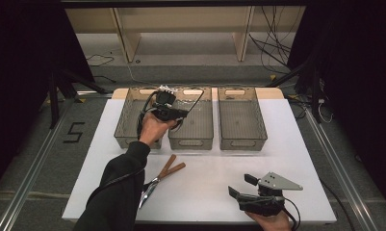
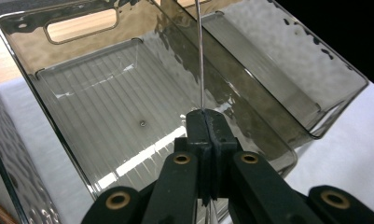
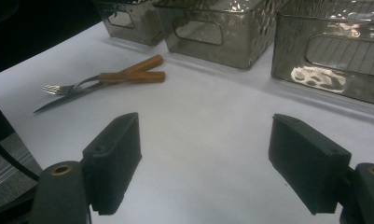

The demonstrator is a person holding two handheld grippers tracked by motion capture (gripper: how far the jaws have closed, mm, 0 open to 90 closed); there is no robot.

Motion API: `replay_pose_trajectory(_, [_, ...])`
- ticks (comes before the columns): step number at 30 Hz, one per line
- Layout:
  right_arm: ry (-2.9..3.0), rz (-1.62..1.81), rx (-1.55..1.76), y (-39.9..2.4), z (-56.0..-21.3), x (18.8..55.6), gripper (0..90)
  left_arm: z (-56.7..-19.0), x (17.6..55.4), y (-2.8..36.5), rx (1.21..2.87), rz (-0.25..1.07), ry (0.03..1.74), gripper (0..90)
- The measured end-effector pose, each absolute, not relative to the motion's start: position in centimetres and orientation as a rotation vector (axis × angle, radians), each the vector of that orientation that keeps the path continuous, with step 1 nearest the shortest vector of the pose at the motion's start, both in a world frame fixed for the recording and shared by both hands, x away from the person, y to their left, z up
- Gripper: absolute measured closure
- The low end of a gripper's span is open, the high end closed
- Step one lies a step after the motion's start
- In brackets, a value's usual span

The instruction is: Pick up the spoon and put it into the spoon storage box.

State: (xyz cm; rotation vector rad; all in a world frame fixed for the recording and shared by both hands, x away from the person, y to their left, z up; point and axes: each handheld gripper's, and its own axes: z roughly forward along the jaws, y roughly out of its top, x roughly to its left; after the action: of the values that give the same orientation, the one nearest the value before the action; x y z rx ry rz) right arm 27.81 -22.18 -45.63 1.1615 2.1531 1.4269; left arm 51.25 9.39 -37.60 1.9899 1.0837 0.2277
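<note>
**Thin metal piece (image 2: 201, 56) poised over the middle bin**

And here we are, the left gripper (image 2: 207, 135) clenched tight on the thin metal piece, which rises edge-on from the pressed-together jaws, so we cannot tell which utensil it is. It hangs right above the middle bin (image 2: 82, 46), over the ribbed floor and inside its walls.

To do this well, we judge the drop wants a lower hand first. We bring the piece down between the middle bin's long walls, lay it along the ribs, then let the jaws part, so it neither bounces nor tips over the rim.

Watch the edges! The left bin (image 1: 125, 120) and the right bin (image 1: 242, 143) sit touching or nearly touching the middle bin on either side, so sideways room is tight; the way up is open.

In front of the middle bin, the table (image 1: 205, 173) offers plenty of bare room. A fork (image 3: 58, 88) and a knife (image 3: 68, 100) lie there together, waiting. Farther out from the middle bin, the right gripper (image 3: 203, 158) rests with jaws spread wide, nothing between them.
</note>
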Motion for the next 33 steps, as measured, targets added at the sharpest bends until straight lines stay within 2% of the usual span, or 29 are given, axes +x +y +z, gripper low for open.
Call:
replay_pose_trajectory(22, [2.157, 1.429, 1.164, -22.1, -45.6, 27.8, 25.7, -39.7, 52.1, 8.4, 2.026, 0.249, 1.129, 87.4])
replay_pose_trajectory(25, [2.156, 1.431, 1.164, -22.1, -45.6, 27.8, 25.7, -39.4, 52.0, 8.4, 2.014, 0.240, 1.133, 69.7])
replay_pose_trajectory(33, [2.153, 1.433, 1.163, -22.2, -45.6, 27.8, 25.7, -37.8, 50.7, 9.3, 1.994, 0.220, 1.099, 51.4])
